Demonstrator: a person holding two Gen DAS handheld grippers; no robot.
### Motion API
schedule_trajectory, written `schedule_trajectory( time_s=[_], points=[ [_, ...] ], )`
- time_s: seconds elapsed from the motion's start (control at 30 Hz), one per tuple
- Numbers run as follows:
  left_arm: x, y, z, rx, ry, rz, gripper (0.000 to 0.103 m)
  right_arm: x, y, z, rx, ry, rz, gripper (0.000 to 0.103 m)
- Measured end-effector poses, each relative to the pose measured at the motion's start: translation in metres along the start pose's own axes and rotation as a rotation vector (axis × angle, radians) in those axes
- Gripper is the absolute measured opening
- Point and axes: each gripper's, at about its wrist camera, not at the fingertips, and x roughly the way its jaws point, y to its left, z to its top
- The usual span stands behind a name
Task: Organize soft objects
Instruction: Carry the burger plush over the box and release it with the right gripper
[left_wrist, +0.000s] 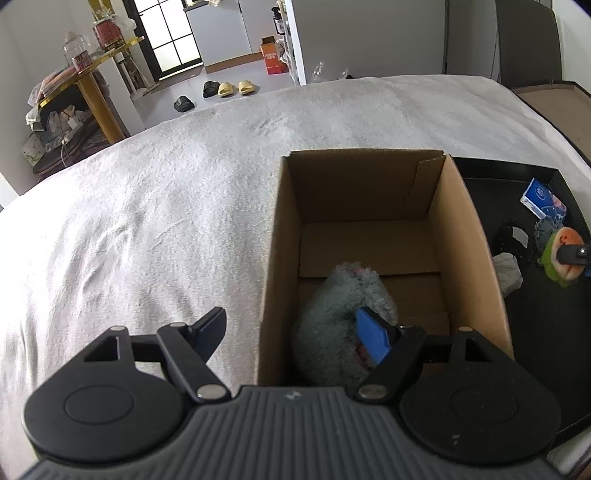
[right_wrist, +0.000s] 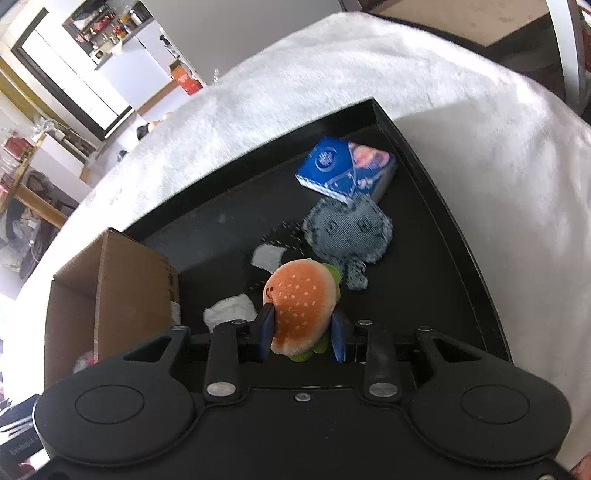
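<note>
Our left tongs (left_wrist: 295, 332) hang spread wide over the near-left corner of the cardboard box (left_wrist: 458, 229), one finger outside its left wall and one inside, gripping nothing. Below them the grey fluffy toy (left_wrist: 332, 317) lies on the box floor against the near wall, apparently placed there, since the box looks like the bin for the soft things.

Our right tongs (right_wrist: 301, 328) are clamped on the burger plush (right_wrist: 301, 302), both blue pads pressing its sides, which dent slightly. It is held over the near part of the black tray (right_wrist: 443, 192), which sits on the bed (left_wrist: 147, 192) just right of the box.

In the tray we see a denim plush (right_wrist: 349, 232), a blue tissue pack (right_wrist: 345, 170) farther off, and a white crumpled wad (right_wrist: 231, 310) near the box wall.

We judge the burger must rise above the box's right edge before moving left. The far half of the box floor is bare, giving room, though the left tongs crowd the near corner.
</note>
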Motion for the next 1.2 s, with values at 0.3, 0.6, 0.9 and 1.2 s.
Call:
schedule_trajectory(
  time_s=[0.3, 0.6, 0.9, 1.2],
  points=[
    [0.001, 0.015, -0.002, -0.063, -0.001, -0.012, 0.076, -0.013, 0.017, 0.001, -0.046, -0.025, 0.017, 0.031],
    [0.005, 0.032, -0.005, -0.151, -0.005, -0.06, 0.076, -0.029, 0.042, 0.006, -0.114, -0.048, 0.023, 0.031],
    [0.007, 0.045, -0.008, -0.213, -0.018, -0.112, 0.074, -0.043, 0.076, 0.012, -0.162, -0.093, 0.016, 0.031],
    [0.009, 0.047, -0.011, -0.207, -0.041, -0.147, 0.065, -0.056, 0.112, 0.013, -0.211, -0.119, 0.033, 0.031]
  ],
)
